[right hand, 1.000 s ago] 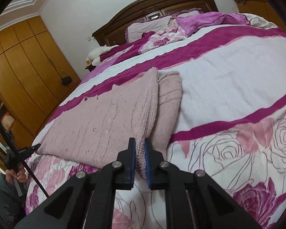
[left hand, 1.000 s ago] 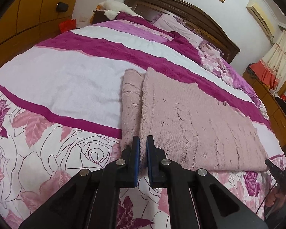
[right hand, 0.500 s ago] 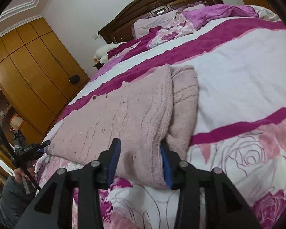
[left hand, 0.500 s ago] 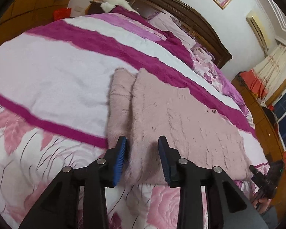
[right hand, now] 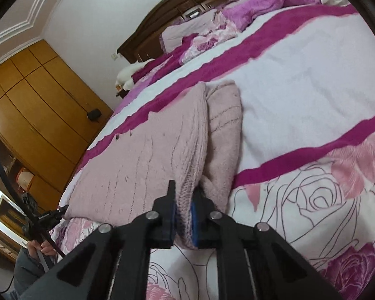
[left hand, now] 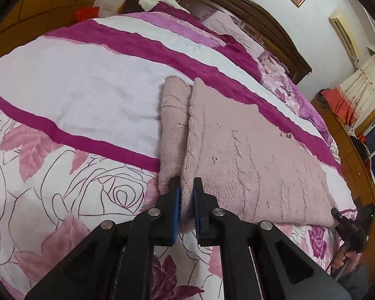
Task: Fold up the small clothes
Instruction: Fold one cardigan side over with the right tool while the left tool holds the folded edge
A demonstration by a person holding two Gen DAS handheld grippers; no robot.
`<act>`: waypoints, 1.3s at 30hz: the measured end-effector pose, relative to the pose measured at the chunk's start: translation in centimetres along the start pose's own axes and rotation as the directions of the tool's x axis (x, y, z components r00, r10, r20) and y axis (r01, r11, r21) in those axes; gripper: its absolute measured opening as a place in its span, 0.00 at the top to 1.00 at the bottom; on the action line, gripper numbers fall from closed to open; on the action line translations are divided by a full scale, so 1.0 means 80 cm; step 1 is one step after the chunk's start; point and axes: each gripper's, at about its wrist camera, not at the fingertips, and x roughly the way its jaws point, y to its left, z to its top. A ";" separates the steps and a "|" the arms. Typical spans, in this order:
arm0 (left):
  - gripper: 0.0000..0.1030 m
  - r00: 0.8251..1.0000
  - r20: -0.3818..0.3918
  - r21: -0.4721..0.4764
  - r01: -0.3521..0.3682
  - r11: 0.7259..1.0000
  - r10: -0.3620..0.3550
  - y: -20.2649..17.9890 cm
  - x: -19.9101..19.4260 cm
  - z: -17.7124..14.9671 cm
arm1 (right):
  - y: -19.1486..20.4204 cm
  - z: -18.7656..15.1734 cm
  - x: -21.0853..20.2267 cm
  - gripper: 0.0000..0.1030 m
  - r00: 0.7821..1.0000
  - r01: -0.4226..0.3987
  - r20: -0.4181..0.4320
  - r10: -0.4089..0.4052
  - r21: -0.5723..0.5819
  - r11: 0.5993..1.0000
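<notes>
On the bed point(left hand: 92, 92), one pink sweater point(left hand: 250, 155) — two grippers' jaws clenched on its near hem — left gripper point(left hand: 186, 200), right gripper point(right hand: 183, 208).

A dusty-pink knitted garment point(left hand: 250, 165) lies flat on the bed, folded into a long rectangle with faint vertical cable lines and a few small dark specks in the knit. Along each short end a narrow strip, apparently a sleeve point(left hand: 173, 127), is tucked under and pokes out beside the main panel, lying on the white band of the cover. The near edge crosses onto the rose-printed part. At both near corners the fuzzy edge is lifted slightly and bunched into a pinched ridge point(right hand: 185, 200), the rest lying smooth
</notes>
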 end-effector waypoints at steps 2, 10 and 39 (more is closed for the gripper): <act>1.00 1.000 0.011 -0.010 0.013 1.000 -0.013 0.002 -0.007 0.000 | 0.000 0.007 -0.004 0.79 1.000 -0.010 0.002 0.010 -0.002 1.000; 0.97 0.997 0.077 -0.095 0.038 0.995 -0.031 0.023 -0.054 -0.012 | -0.015 0.049 -0.005 0.28 0.999 0.027 -0.036 -0.028 -0.006 1.000; 0.97 0.997 0.076 -0.131 0.009 0.991 0.001 0.031 -0.010 0.013 | -0.052 0.095 0.105 0.74 0.969 -0.060 -0.229 0.094 0.152 0.987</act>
